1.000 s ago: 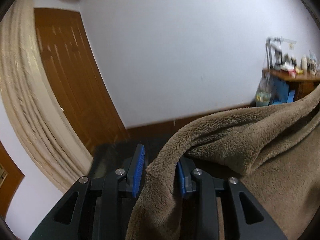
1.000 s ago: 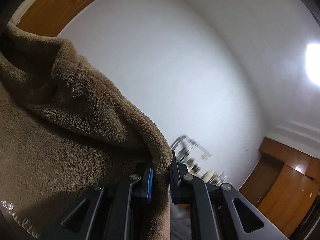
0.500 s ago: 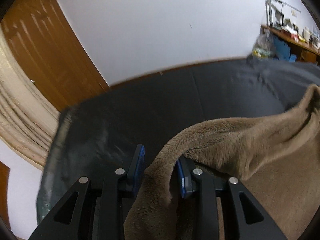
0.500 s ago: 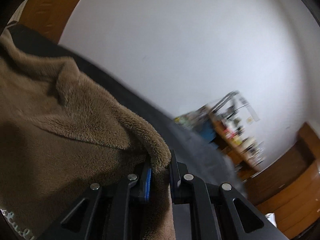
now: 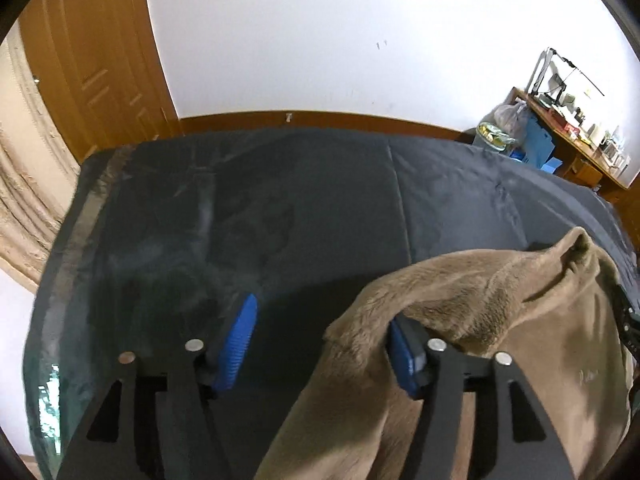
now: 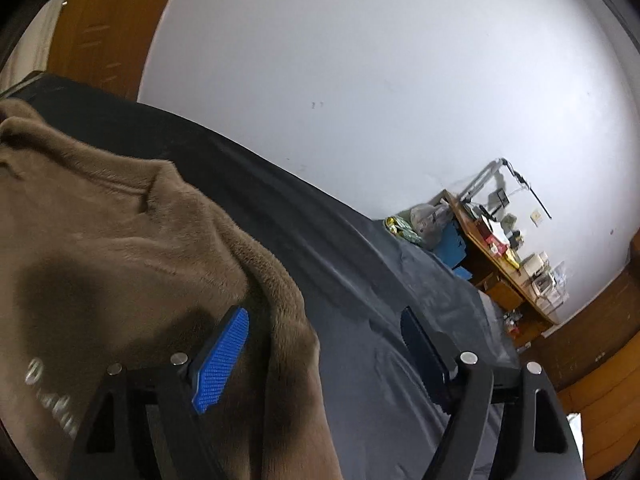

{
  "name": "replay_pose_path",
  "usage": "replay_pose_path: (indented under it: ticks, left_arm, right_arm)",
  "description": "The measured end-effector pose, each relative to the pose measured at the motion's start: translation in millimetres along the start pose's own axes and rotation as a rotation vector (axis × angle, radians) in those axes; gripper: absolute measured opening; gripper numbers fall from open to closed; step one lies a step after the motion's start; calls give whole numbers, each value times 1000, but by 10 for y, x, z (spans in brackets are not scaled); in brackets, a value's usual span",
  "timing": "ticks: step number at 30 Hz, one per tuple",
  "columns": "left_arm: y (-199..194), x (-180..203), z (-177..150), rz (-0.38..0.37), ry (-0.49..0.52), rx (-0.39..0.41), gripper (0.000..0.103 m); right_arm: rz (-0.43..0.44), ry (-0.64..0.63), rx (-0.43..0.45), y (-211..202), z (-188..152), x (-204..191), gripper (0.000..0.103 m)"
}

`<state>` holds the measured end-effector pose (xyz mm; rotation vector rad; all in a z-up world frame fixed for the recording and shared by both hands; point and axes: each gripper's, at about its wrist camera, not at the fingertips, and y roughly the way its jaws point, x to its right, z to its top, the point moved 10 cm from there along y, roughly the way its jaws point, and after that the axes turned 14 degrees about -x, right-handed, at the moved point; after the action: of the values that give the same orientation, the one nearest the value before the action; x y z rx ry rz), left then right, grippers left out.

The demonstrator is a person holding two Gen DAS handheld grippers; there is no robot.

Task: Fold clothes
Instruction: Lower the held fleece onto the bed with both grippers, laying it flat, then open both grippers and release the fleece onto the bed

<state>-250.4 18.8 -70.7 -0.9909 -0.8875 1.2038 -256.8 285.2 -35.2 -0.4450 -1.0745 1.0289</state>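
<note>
Comparing with a second back: both grippers had just been opening. The left gripper (image 5: pixel 320 340) stood spread, its left pad clear of everything, while the fleece (image 5: pixel 500 320) still draped over the right finger's tip with a flap hanging between the jaws, not pinched. The right gripper (image 6: pixel 324 352) was likewise released; the fleece edge (image 6: pixel 160 248) hung between its jaws, beside the blue pad (image 6: pixel 220 360), with the far pad bare. Earlier both were clamped on that edge with the garment held up against the wall; now the cameras looked down on the bed (image 5: pixel 320 200) and the fleece was coming to rest on its dark cover, at the near side. My read: the garment was just laid down for folding, no fold made yet; cloth snagged on the left gripper's right finger could drag on pull-back. Containers: only bags and clutter by the desk (image 6: pixel 492 256), contents too small to tell.
</note>
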Motion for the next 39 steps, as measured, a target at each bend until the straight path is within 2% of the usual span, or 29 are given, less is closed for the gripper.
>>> replay_pose_path:
  ticks: [3,5,7,12,16,18,20,25,28,31,32,33,34,37,39]
  left_arm:
    - [-184,-8,-154,1,18,17,75]
    - [-117,-134,-228,-7,26,14,77]
    - [-146,-182,-279,-10,22,10,77]
    - [-206,-422,-648,-21,41,14,77]
    - [-184,-660,-1125,-65,35,-6,78]
    - [-172,-767,-1340,-104,19,-19,78]
    - [-157,-853,-1545,-143,3,-30,78]
    - [-88,-840,-1880,-228,-9,-43,78]
    - [-63,-734,-2011,-240,7,-53,77]
    - [-4,-665,-2089,-236,24,-63,67]
    - [-9,-644,-2090,-221,32,-57,51]
    - [-10,-625,-2092,-207,39,-52,26]
    - [4,-617,-2099,-205,38,-57,14]
    - [-1,-621,-2077,-157,32,-48,7]
    - [-99,-702,-1984,-59,46,-12,7]
  right_arm:
    - [-27,-60,23,-182,-159,-22,80]
    - [-28,-86,37,-323,-336,-125,80]
    - [-19,-104,51,-450,-508,-236,80]
    - [-7,-150,80,-660,-657,-364,80]
    - [9,-167,85,-656,-939,-332,80]
    - [28,-161,76,-385,-989,-110,80]
    - [40,-148,69,-340,-1071,-97,80]
    - [82,-94,55,-346,-1243,-176,80]
    - [117,-48,50,-348,-1307,-207,80]
    - [146,-12,46,-348,-1316,-241,80]
    - [154,-2,43,-339,-1319,-252,80]
    - [160,4,39,-317,-1321,-263,80]
    - [162,9,35,-309,-1320,-274,80]
    - [155,15,44,-374,-1283,-297,80]
    - [155,21,57,-415,-1255,-299,80]
